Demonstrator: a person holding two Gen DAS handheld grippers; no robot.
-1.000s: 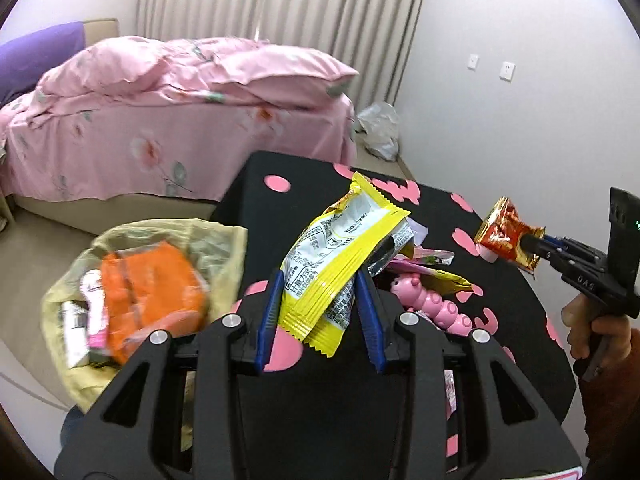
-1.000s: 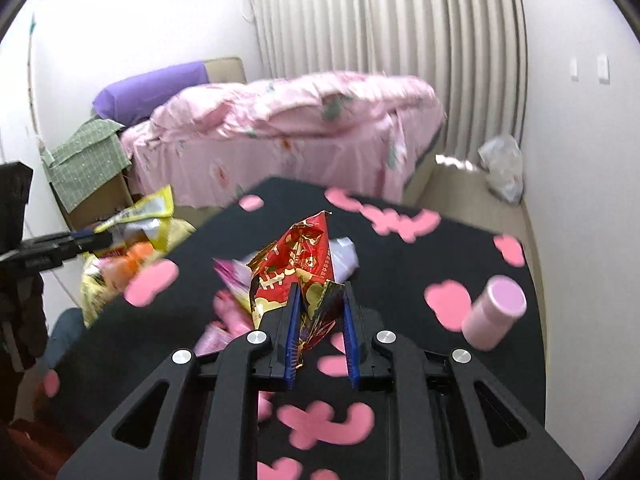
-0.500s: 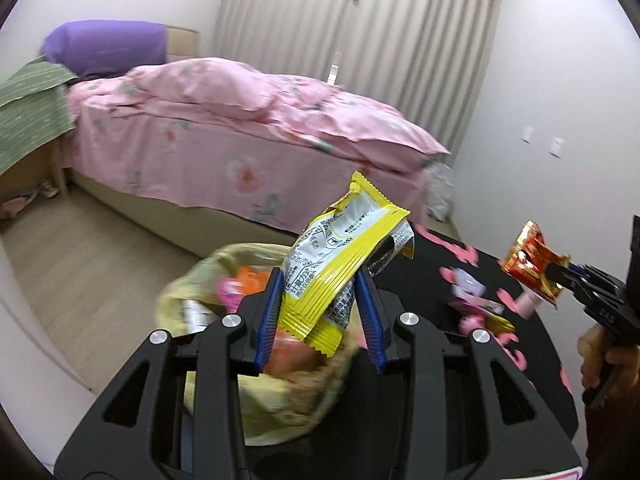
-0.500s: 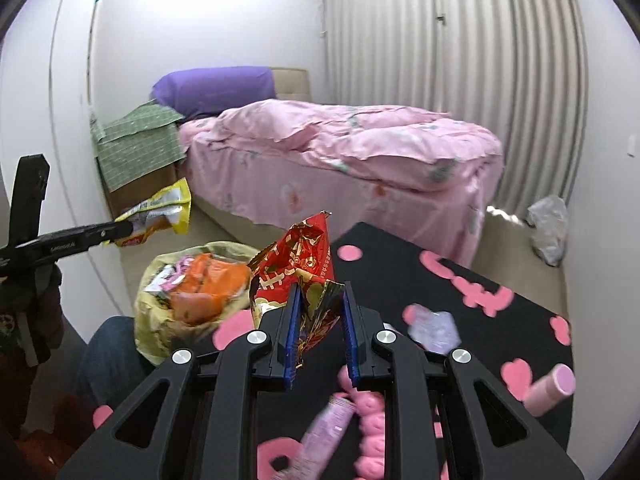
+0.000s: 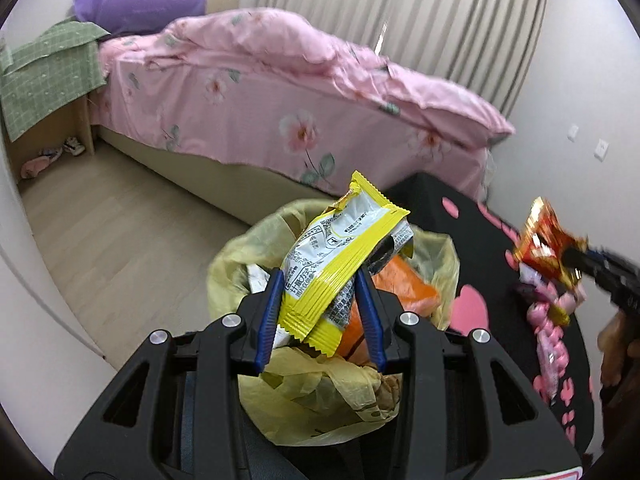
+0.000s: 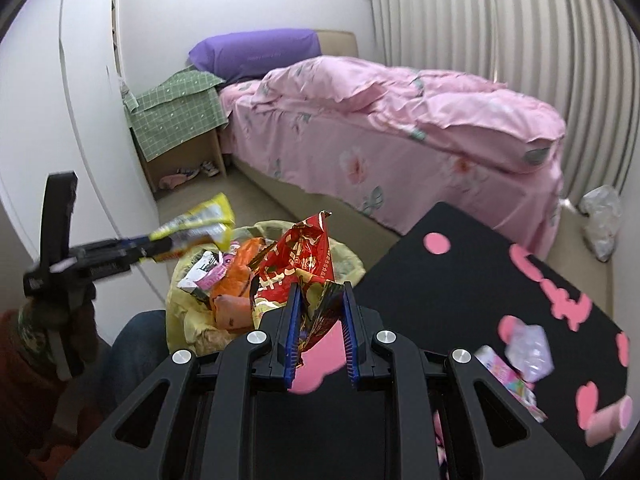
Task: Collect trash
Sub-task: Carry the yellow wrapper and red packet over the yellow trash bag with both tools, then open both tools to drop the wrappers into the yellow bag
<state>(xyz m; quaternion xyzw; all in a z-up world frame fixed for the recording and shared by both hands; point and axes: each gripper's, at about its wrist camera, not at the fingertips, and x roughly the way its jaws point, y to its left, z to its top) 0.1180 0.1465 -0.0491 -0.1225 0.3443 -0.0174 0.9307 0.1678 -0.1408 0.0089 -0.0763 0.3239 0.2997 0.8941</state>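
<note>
Holding item one: left gripper [image 5: 320, 316], jaws closed partway onto a yellow snack wrapper [image 5: 336, 264], which stands up between the blue pads and hangs over the mouth of the yellow trash bag [image 5: 448, 256]. Placement suits a drop: opening the jaws here would likely let it fall inside.

Item two: right gripper [image 6: 320, 332], jaws pinched narrow on a crumpled red snack wrapper [image 6: 298, 260], positioned at the bag's right rim, near the black table [image 6: 460, 280]; probably queued for the same drop.

Item three: the bag itself, at the table's left edge, already containing an orange packet [image 6: 236, 268] and assorted paper scraps.

Remaining on the table, right side: pink packets [image 6: 508, 376], a clear crumpled wrapper [image 6: 528, 344], a pink cylinder [image 6: 608, 424]. Whether all count as trash cannot be judged.

Background: pink bed [image 6: 400, 128].
</note>
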